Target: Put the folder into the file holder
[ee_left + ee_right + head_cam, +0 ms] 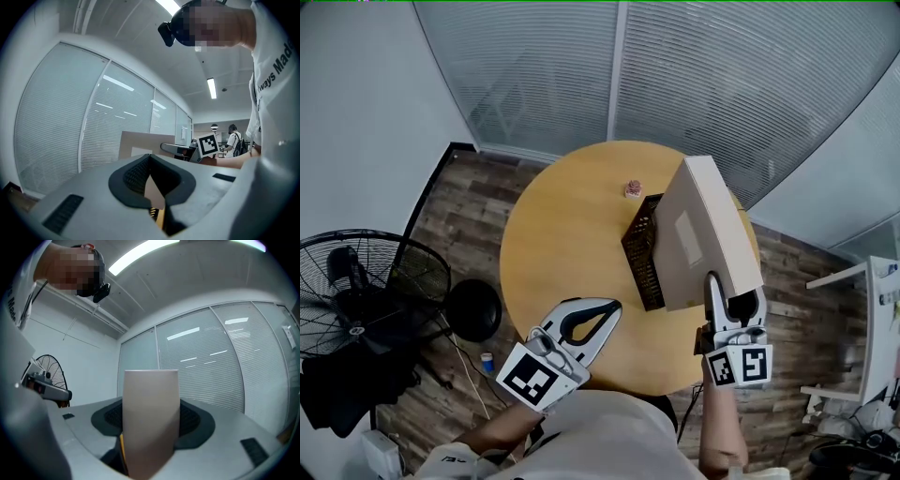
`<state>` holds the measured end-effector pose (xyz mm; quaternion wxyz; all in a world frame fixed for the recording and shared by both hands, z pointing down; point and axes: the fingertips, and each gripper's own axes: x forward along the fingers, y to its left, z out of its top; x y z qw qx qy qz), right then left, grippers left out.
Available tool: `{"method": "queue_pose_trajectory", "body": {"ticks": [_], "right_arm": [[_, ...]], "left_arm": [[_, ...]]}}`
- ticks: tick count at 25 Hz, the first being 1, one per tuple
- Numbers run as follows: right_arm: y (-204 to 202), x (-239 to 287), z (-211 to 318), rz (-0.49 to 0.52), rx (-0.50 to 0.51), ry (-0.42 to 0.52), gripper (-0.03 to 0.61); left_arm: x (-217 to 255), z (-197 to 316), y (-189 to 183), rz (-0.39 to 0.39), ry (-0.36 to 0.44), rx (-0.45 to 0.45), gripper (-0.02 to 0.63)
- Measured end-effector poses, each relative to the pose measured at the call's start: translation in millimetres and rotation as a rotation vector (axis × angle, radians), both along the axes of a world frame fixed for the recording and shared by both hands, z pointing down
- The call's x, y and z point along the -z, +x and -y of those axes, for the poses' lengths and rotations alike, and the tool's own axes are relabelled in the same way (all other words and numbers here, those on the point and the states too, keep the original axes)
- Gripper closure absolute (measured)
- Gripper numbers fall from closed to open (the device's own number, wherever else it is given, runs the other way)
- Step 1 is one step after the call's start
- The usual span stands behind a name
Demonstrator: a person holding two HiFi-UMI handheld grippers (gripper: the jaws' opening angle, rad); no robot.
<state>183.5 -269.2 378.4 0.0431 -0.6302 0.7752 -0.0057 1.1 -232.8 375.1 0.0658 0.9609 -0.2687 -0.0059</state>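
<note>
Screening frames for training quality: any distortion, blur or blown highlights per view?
Head view: heavy fisheye bowing of the blinds, folder sharp, light even. Left gripper view: black vignette corners, ceiling light slightly blown, left gripper soft. Right gripper view: folder clamped in the right gripper fills the centre, close and blurred; ceiling strip overexposed.

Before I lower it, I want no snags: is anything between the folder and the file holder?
Nothing visible does. The folder, held by the right gripper, hangs close beside the file holder; the small pink object lies on the table past it, out of the way.
</note>
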Motion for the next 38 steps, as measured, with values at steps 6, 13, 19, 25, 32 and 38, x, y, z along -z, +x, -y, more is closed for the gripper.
{"method": "queue_pose_trajectory", "body": {"ticks": [6,13,19,25,32,38], "right_arm": [[-7,-14,5,-0.012,0.011,0.027,0.282],[-7,-35,13,0.007,0.008,0.028,0.282],[-14,-50,14,0.010,0.019,0.033,0.282],[-12,-63,17,-0.014,0.033,0.019,0.282],[-10,-78,19,-0.003,0.036,0.005,0.282],[-11,-93,21,0.002,0.035,-0.008,0.282]], "left_arm": [[-6,0,-1,0.013,-0.005,-0.003,0.591],[-9,2,-3,0.015,-0.012,-0.001,0.591],[-11,2,-9,0.027,-0.017,0.010,0.591],[-8,4,-7,0.030,-0.018,0.022,0.591],[-7,6,-8,0.037,-0.019,0.029,0.591],[-7,5,-11,0.038,-0.019,0.037,0.591]]}}
